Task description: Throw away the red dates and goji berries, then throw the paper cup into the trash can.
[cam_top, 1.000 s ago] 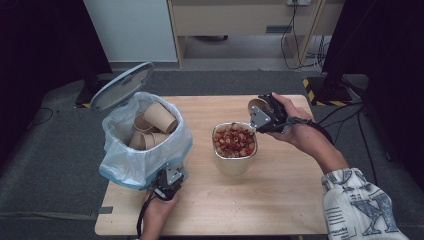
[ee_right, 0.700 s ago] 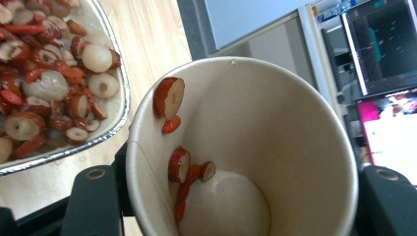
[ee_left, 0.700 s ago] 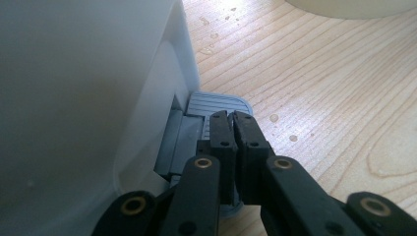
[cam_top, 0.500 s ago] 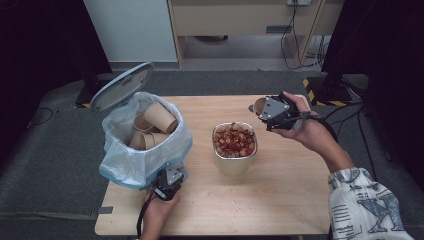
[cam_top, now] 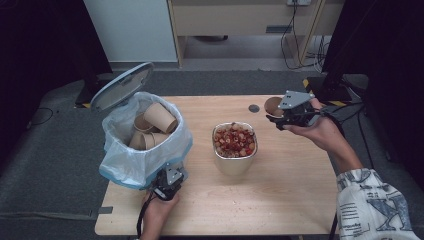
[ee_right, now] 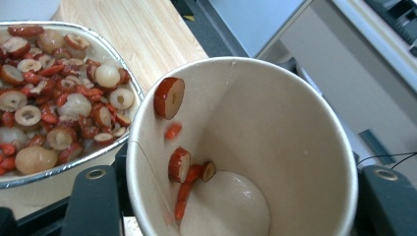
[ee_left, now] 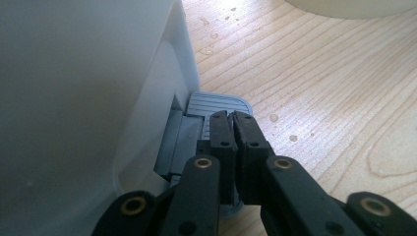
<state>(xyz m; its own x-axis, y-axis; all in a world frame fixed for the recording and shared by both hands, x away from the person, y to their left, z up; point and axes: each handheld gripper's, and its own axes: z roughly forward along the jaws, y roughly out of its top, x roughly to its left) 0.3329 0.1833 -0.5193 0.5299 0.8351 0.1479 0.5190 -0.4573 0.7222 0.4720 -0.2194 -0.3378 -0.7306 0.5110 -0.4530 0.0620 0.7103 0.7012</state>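
The right gripper [cam_top: 286, 116] holds a paper cup [ee_right: 246, 147] between its jaws, at the far right of the table [cam_top: 280, 200], beside the metal container of fruit pieces [cam_top: 234, 141]. A few red slices stick inside the cup. The left gripper [ee_left: 231, 129], jaws closed together, presses on the grey pedal [ee_left: 216, 105] of the bin [cam_top: 145, 145], whose lid [cam_top: 121, 85] stands open. If this gripper slips off the pedal, the lid could fall on the cup when it arrives.
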